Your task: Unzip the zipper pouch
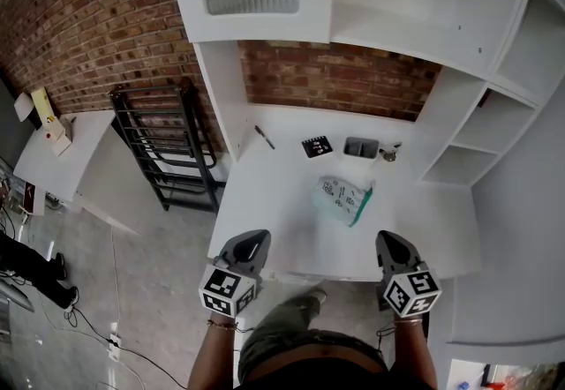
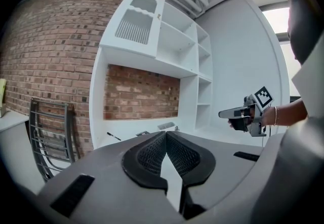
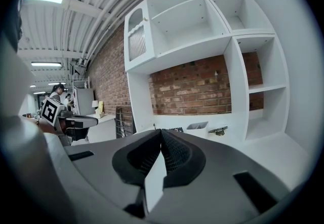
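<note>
A pale green patterned zipper pouch (image 1: 342,199) lies flat on the white desk (image 1: 265,203), a bit right of its middle. My left gripper (image 1: 248,249) hovers at the desk's near edge, left of the pouch, jaws shut and empty. My right gripper (image 1: 392,247) hovers at the near edge to the pouch's right, also shut with nothing in it. Both stay well short of the pouch. In the left gripper view the pads (image 2: 152,154) meet at the tip, and the right gripper (image 2: 238,112) shows beyond. The right gripper view shows its pads (image 3: 169,151) closed; the pouch is hidden there.
At the desk's back lie a black pen (image 1: 264,137), a marker card (image 1: 317,146), a grey tray (image 1: 361,147) and a small metal item (image 1: 388,153). White shelves (image 1: 494,115) rise on the right. A black metal rack (image 1: 168,146) stands to the left of the desk.
</note>
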Demonstrator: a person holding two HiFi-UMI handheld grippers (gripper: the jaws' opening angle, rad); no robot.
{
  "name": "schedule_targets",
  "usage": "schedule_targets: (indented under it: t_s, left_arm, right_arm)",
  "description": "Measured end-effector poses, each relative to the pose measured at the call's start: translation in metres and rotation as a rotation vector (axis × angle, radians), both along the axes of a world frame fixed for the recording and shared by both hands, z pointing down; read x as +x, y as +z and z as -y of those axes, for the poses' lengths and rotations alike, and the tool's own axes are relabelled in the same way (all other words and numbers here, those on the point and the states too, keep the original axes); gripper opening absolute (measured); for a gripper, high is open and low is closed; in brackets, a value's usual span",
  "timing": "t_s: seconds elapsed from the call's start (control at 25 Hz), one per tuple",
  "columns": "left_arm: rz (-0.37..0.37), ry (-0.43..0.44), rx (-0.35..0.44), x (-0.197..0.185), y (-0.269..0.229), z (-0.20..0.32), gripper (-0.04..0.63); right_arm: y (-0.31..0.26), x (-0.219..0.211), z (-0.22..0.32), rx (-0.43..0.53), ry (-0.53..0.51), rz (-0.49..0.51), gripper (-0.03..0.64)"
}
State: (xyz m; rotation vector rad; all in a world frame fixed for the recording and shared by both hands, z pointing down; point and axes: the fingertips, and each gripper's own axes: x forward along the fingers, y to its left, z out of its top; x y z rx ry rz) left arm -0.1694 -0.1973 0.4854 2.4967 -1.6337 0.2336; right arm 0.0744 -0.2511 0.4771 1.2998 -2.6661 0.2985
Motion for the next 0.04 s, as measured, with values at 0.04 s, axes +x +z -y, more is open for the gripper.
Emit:
schedule_targets:
  t_s: [0.04]
  left_arm:
    - [0.007,0.000,0.004,0.0011,0.0000,-0.0006,0.004]
  right_arm:
    - [0.0001,-0.0006,-0.0003,0.001,0.003,-0.002,0.000]
